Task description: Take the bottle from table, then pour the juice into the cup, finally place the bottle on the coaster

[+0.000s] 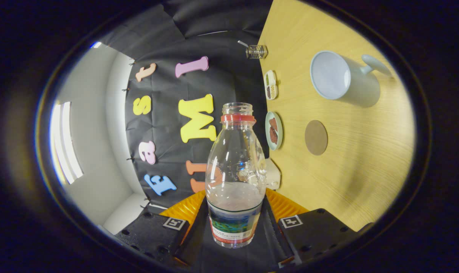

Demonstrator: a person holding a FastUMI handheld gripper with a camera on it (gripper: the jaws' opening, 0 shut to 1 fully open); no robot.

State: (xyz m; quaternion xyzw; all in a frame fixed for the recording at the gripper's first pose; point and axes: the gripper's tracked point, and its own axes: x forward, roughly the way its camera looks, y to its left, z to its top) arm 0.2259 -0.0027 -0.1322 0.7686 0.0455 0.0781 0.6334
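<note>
The gripper (235,223) pinched the uncapped bottle (235,170) between both fingers, the whole view rolled sideways against the booth wall. Beyond it on the wooden table (366,170) lay the round coaster (316,137), with the cup (343,79) farther off, well apart.

A staged recording booth was shown, not a lived-in home. A wooden table (351,159) was backed by black cloth (222,76) pinned over plain white walls (96,159), with strip lighting (66,142).
</note>
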